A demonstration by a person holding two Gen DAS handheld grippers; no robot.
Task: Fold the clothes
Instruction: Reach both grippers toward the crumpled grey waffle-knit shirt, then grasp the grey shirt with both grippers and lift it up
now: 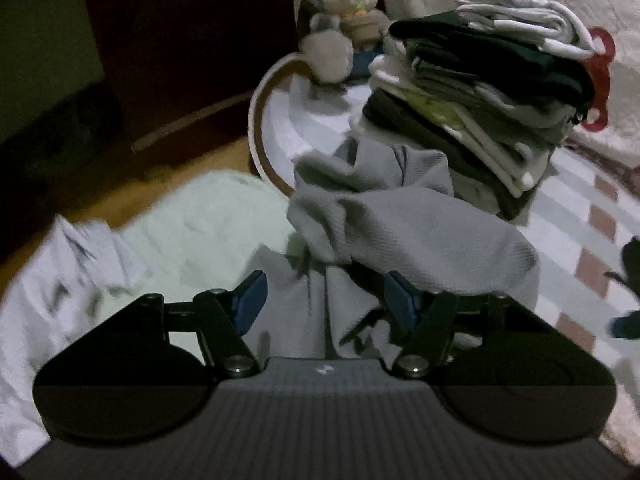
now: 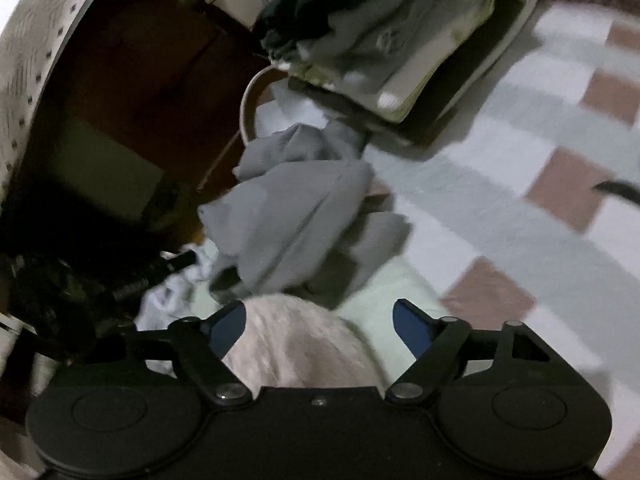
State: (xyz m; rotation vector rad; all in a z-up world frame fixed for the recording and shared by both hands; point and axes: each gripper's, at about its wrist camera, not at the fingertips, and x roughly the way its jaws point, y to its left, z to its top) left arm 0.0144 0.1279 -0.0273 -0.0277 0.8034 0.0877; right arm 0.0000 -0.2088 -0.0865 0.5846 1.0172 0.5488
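Left wrist view shows a tall stack of folded clothes finished, while a grey garment lies crumpled on the bed, unfolded. Both left tongs and right tongs gape, released.

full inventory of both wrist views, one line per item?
grey garment: 1, grey, crumpled on the bed, draped over the left tool's right finger
folded clothes stack: 1, black, white, grey, behind the garment
stuffed rabbit: 1, grey, at the bed's far edge
checked bedspread: 1, white, grey, pink, under everything
white cloth: 1, white, left, crumpled
pale towel: 1, pale green, beside it
left tool: open
right tool: open
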